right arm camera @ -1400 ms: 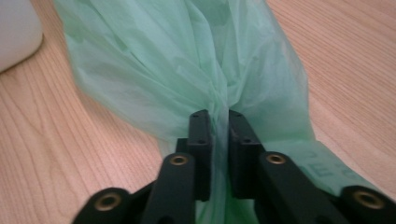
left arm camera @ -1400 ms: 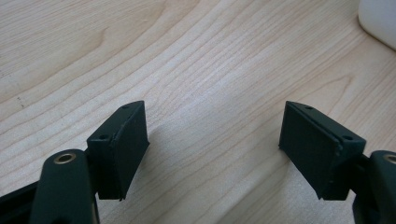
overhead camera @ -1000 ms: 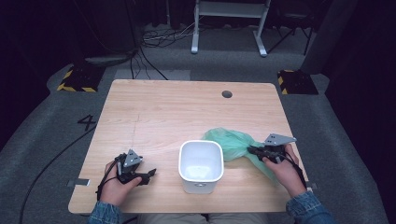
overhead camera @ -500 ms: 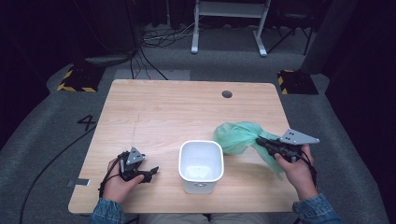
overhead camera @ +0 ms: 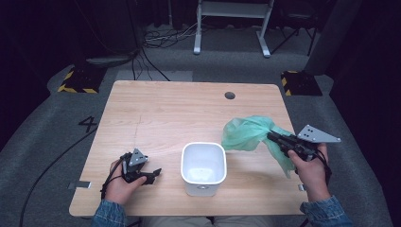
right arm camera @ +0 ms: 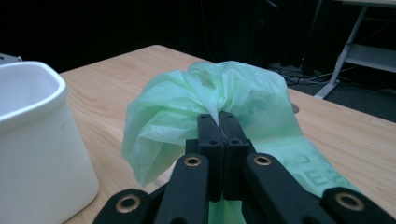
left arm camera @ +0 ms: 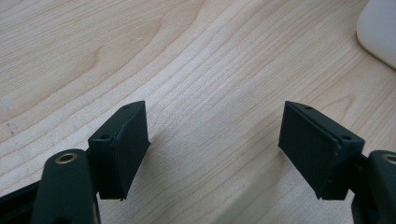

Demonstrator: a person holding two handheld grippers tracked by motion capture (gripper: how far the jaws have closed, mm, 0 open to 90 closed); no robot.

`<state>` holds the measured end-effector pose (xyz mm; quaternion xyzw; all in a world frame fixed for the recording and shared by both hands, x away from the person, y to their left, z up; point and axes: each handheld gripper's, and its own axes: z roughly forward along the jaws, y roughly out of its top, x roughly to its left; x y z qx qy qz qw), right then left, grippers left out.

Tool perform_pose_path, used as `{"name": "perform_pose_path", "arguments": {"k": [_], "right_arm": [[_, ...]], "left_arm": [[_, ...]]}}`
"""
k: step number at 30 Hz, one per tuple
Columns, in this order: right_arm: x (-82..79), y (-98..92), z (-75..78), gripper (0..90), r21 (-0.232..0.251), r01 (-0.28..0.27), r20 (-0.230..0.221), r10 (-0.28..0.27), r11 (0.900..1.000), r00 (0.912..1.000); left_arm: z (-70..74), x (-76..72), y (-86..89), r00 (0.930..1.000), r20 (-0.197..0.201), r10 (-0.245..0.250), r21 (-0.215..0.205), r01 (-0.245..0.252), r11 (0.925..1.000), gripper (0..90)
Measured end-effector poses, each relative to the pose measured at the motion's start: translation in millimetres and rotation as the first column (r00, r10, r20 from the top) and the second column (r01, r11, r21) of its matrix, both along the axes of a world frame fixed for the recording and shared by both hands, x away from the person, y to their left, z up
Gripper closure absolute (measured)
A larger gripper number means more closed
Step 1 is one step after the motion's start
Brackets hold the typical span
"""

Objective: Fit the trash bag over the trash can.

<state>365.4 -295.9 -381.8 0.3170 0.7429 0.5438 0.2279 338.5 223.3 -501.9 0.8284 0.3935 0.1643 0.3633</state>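
Observation:
A thin green plastic bag [overhead camera: 248, 132] hangs bunched above the right side of the table, and my right gripper [overhead camera: 273, 137] is shut on it. In the right gripper view the closed jaws pinch the bag [right arm camera: 210, 102] at its gathered middle, with the film billowing beyond my right gripper [right arm camera: 218, 120]. A white plastic bin [overhead camera: 204, 166] stands empty near the front edge, left of the bag; its wall [right arm camera: 32, 154] fills the left of that view. My left gripper [overhead camera: 152, 173] rests open on the table left of the bin, with bare wood between its pads [left arm camera: 125, 140].
The wooden table [overhead camera: 165, 113] has a round cable hole [overhead camera: 230, 95] at its back right. A white bin corner [left arm camera: 378, 32] shows at the upper right of the left gripper view. Beyond the table are a metal stand [overhead camera: 231, 19], floor cables and yellow-black blocks [overhead camera: 75, 79].
My right gripper has lifted and moved right with the green bag, pulling it up off the table. The left gripper has stayed in place.

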Motion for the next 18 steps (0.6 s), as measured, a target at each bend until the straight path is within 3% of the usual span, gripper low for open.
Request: {"name": "perform_pose_path", "arguments": {"k": [6, 18], "right_arm": [[-3.6, -0.6, 8.4, 90.0, 0.041, 0.022, 0.026, -0.023, 0.999, 0.9994], [-14.2, 1.4, 30.4, 90.0, 0.096, 0.005, 0.084, -0.013, 0.995, 0.9964]], "left_arm": [[-0.2, 0.2, 0.0, 1.0000, 0.002, 0.000, 0.003, 0.000, 1.0000, 24.0], [-0.6, -0.1, -0.1, 1.0000, 0.000, 0.000, 0.002, 0.000, 1.0000, 24.0]]}}
